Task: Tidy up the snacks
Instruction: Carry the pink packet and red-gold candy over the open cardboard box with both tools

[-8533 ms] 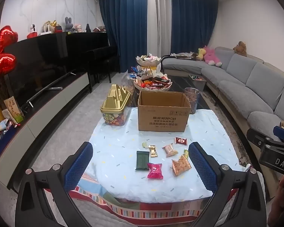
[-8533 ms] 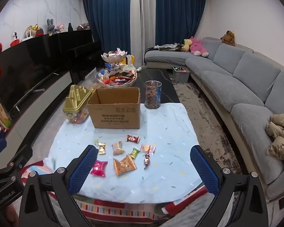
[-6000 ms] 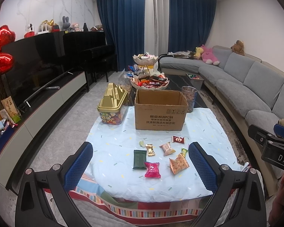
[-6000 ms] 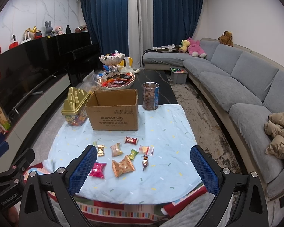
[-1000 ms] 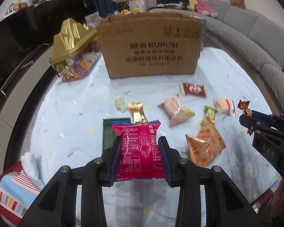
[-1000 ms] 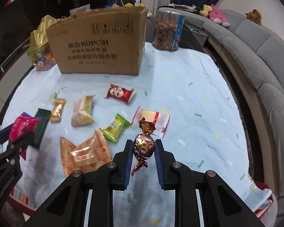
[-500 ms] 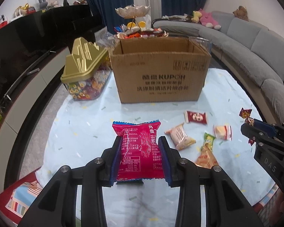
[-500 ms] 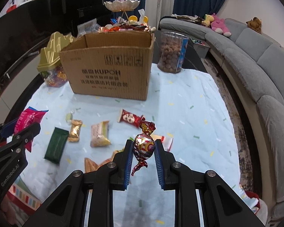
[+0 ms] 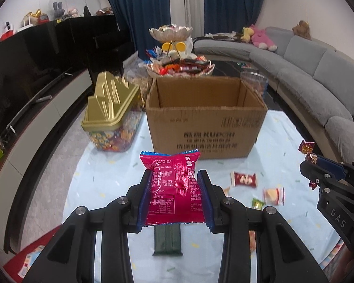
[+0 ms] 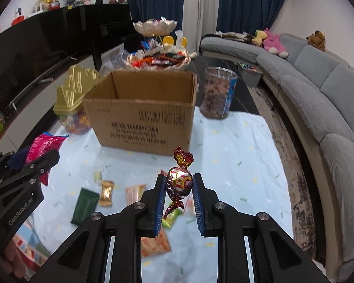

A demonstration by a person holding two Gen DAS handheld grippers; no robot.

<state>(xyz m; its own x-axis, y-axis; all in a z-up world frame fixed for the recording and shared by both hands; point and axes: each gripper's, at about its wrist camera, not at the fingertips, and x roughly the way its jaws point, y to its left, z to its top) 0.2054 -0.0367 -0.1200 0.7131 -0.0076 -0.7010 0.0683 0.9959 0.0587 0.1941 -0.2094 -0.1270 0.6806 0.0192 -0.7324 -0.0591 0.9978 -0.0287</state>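
Both grippers loaded, both up off the desk [image 9: 280, 146].

Left gripper [image 9: 174, 197] is clamped on the pink snack packet [image 9: 174, 184], pads on its two side edges, packet upright with the label toward the camera. Right gripper [image 10: 178, 194] is clamped on the foil-wrapped candy [image 10: 179, 184], pinched at the round body, twisted ends free above and below.

Cardboard box [image 9: 204, 120] is open-topped, straight ahead of both, standing on the light blue cloth. Inside looks empty from what shows, but the floor of it is hidden.

My read of the step: carry both to the box and drop in.
- clear the near rim first, then release over the middle, not at the wall
- packet is wide and floppy, could catch on the rim if it goes in low
- keep the two grippers apart over the opening, or go one at a time
- the candy is small and round, so it may roll on landing; release low inside

Still lying on the desk: green bar [image 9: 167, 239], gold candy [image 10: 105, 193], red-white packet [image 9: 243, 179], a few others, blurred.
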